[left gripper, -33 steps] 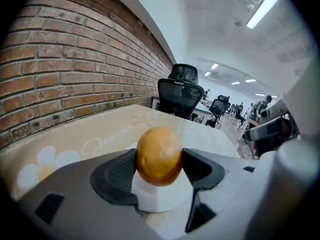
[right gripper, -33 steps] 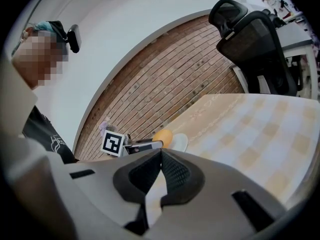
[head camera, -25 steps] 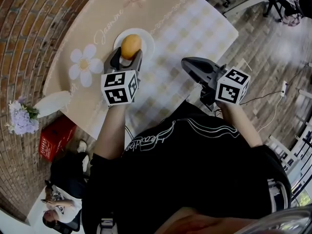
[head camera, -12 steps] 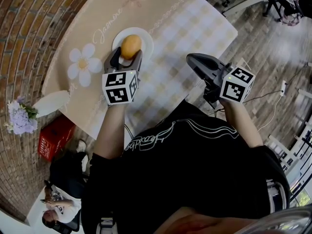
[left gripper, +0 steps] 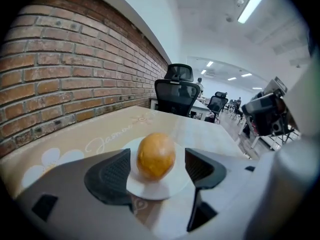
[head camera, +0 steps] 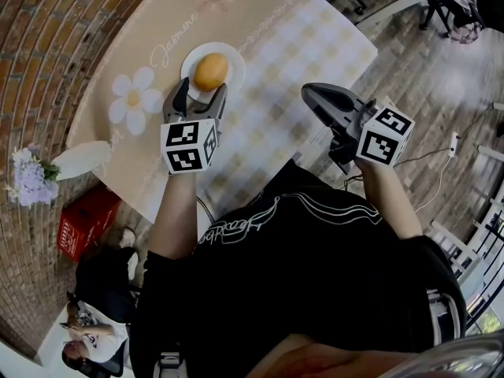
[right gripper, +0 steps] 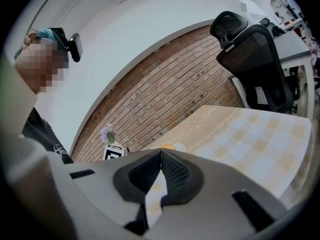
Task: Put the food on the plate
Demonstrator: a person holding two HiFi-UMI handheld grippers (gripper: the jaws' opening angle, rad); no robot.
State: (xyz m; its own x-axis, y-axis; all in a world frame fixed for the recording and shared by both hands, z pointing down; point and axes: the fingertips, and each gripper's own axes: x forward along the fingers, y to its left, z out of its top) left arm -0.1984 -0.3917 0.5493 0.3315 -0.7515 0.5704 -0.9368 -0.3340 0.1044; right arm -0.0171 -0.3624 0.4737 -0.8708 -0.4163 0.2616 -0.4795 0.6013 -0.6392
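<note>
A round orange-yellow piece of food (head camera: 211, 71) sits on a small white plate (head camera: 237, 67) on the patterned tablecloth. My left gripper (head camera: 199, 101) is just short of the plate on the near side, and its jaws are opening. In the left gripper view the food (left gripper: 156, 155) rests on the plate (left gripper: 160, 190) between the pads (left gripper: 112, 176) with a gap on each side, untouched by my left gripper (left gripper: 157, 160). My right gripper (head camera: 309, 93) hovers over the table's near right edge. Its jaws are shut with nothing between them, as the right gripper view also shows of my right gripper (right gripper: 161, 153).
The table (head camera: 315, 30) has a beige flower print and a checked half. Purple flowers (head camera: 30, 181) and a red box (head camera: 85, 220) stand to the left beside the brick floor. Black office chairs (left gripper: 175, 91) stand beyond the table. A person (head camera: 88, 345) sits at lower left.
My left gripper has drawn back a little from the plate and its jaws have spread wider, leaving the food on the plate. The right gripper shifted slightly to the right.
</note>
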